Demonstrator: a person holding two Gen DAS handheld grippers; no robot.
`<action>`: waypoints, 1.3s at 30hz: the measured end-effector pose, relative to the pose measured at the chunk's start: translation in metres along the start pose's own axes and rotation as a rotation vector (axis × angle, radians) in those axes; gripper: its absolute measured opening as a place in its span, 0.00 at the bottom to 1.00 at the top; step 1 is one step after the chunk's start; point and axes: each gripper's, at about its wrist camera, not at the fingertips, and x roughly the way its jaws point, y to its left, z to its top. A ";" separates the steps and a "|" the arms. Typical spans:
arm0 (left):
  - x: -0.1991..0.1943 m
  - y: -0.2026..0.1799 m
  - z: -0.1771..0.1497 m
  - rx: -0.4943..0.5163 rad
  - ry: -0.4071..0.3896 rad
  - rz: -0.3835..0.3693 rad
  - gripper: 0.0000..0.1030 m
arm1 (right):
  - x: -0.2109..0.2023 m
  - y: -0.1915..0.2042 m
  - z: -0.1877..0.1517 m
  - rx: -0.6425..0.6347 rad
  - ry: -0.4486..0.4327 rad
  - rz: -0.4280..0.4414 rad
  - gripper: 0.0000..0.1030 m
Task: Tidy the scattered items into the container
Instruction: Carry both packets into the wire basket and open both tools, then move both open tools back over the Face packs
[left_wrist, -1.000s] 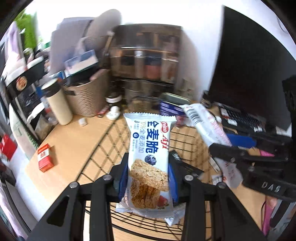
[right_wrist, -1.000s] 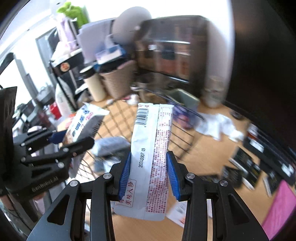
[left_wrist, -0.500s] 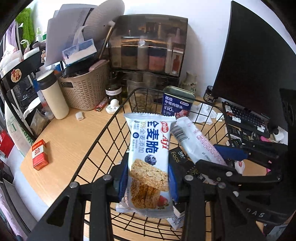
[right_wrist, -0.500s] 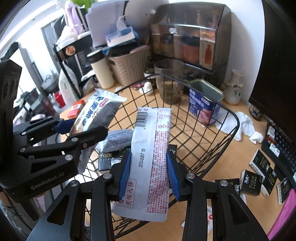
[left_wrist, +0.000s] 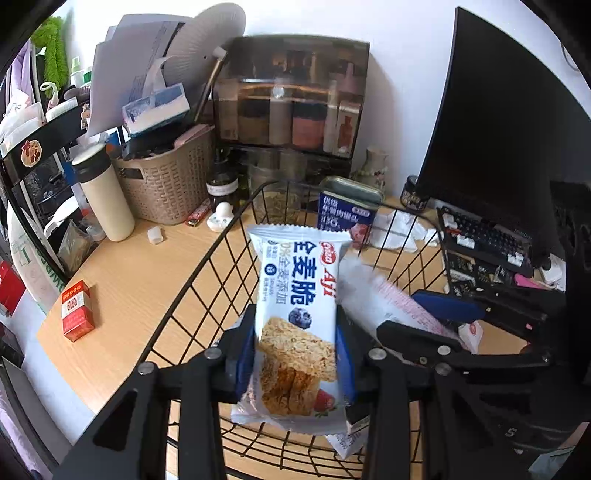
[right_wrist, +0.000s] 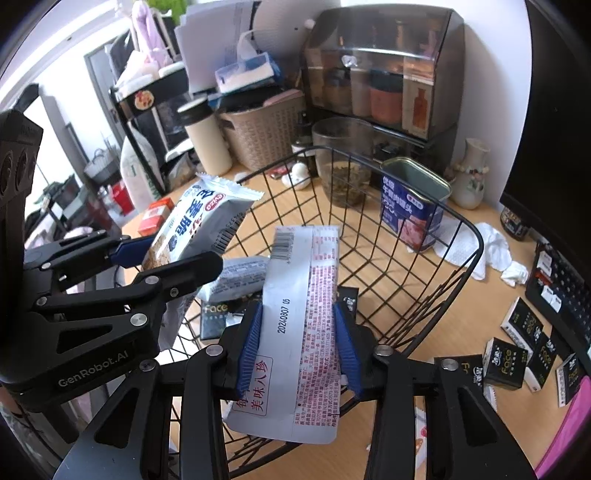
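Left gripper (left_wrist: 295, 354) over the wire basket (left_wrist: 192, 280), fingers opening, blue pads close on either side of the oat-bar packet (left_wrist: 299, 295), which stands upright between them above the basket floor. Right gripper (right_wrist: 299, 343) beside it, also over the basket, fingers opening around a white pouch (right_wrist: 301, 306), printed back facing up; pads close to its edges. In the basket: a grey packet (right_wrist: 240, 277) and a black box (right_wrist: 216, 317). More black boxes (right_wrist: 517, 354) lie on the desk (left_wrist: 122, 280) outside the rim.
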 end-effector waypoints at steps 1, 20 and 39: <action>-0.001 0.002 0.001 -0.013 -0.011 0.003 0.50 | -0.002 -0.001 0.001 0.005 -0.013 -0.008 0.47; -0.005 0.011 0.002 -0.058 -0.037 0.011 0.68 | -0.010 -0.010 0.004 0.043 -0.044 -0.011 0.57; -0.001 0.009 0.001 -0.046 -0.022 0.002 0.69 | -0.010 -0.012 0.004 0.042 -0.041 -0.014 0.57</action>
